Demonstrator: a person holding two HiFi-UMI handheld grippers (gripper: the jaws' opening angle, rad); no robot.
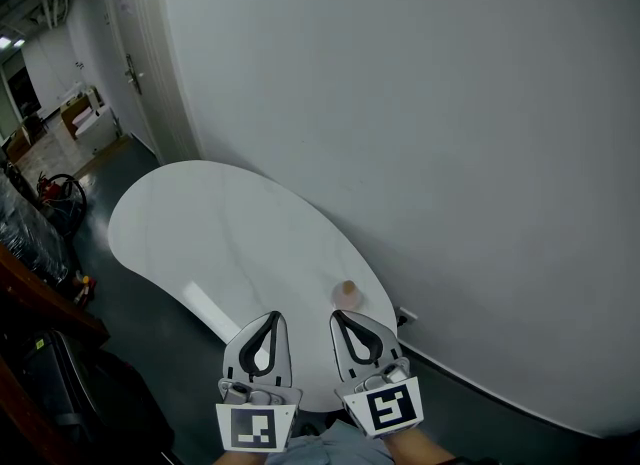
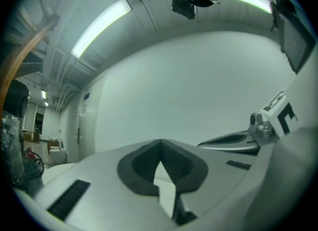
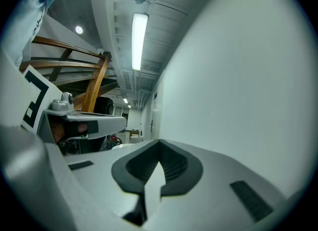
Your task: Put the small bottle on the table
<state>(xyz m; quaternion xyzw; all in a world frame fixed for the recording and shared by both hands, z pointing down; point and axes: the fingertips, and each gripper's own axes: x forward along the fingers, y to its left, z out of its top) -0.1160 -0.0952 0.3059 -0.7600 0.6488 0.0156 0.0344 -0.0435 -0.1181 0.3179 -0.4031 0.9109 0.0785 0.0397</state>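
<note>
The small bottle (image 1: 346, 293) stands on the table (image 1: 220, 233) just below frame centre, above your right gripper (image 1: 340, 319) — likely light, stiff and tippy, so take it mid-body — and both that claw and your left gripper (image 1: 268, 321) are pressed together, empty.

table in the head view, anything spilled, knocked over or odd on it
Nothing stands out. The small bottle sits on the white table near its wall-side edge, with no spill around it. The left gripper and right gripper are shut and empty.

Small pale bottle (image 1: 347, 294) on white table (image 1: 220, 233)
</note>
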